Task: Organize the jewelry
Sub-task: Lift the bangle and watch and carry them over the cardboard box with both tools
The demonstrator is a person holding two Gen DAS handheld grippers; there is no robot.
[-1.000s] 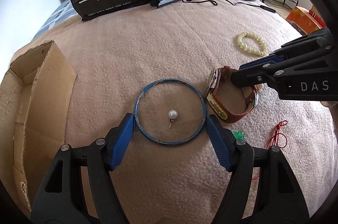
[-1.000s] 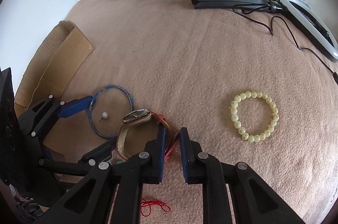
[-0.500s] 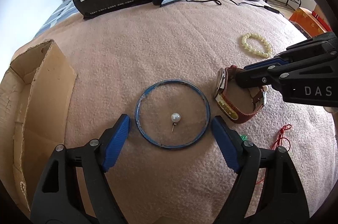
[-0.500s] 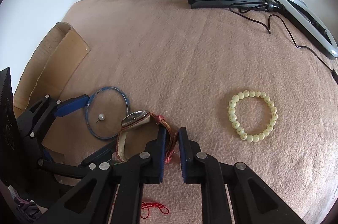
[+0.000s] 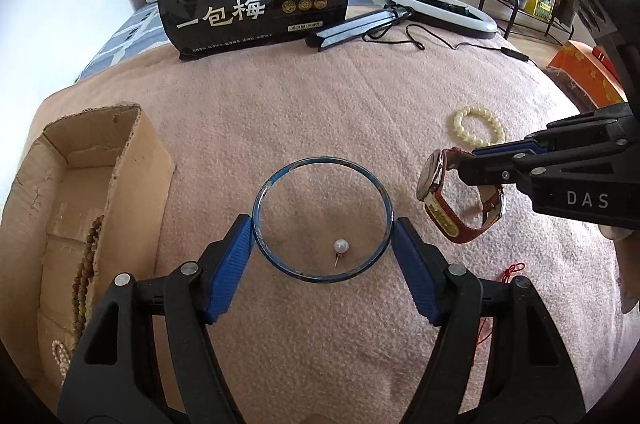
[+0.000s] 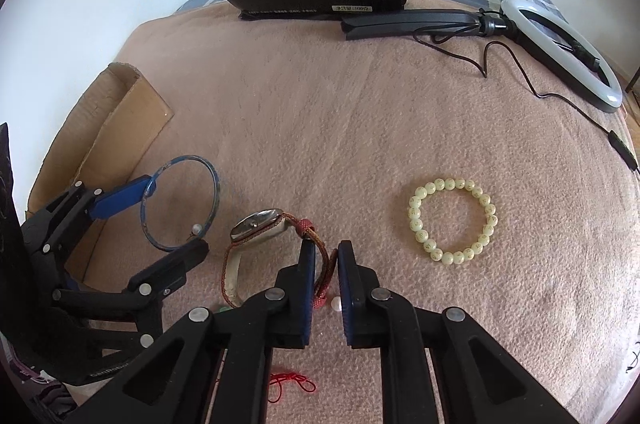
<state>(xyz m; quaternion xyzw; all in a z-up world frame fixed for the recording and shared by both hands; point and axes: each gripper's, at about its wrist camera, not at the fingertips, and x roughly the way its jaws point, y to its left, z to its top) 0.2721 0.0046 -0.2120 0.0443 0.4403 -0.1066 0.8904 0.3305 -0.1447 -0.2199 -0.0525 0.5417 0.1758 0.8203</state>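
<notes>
Clamped between the blue pads of the left gripper (image 5: 322, 243): a thin blue bangle (image 5: 320, 218), jaws just drawn in, pearl stud (image 5: 341, 246) beneath. Pinched in the right gripper (image 6: 323, 258): the red strap of a wristwatch (image 6: 260, 226); strap's far side hidden. Farther: pale bead bracelet (image 6: 452, 220); cardboard box (image 5: 86, 208), edge cropped, contents indistinct.

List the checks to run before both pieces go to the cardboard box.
1. Left gripper on blue bangle: jaws have just been closing, pads on both sides of it: ok.
2. Right gripper shut on the strap of the watch: ok.
3. Pearl stud free of the bangle: cannot tell.
4. Cardboard box open, room left: ok.
5. Bead bracelet boxed: not ok, it lies on the blanket.
</notes>
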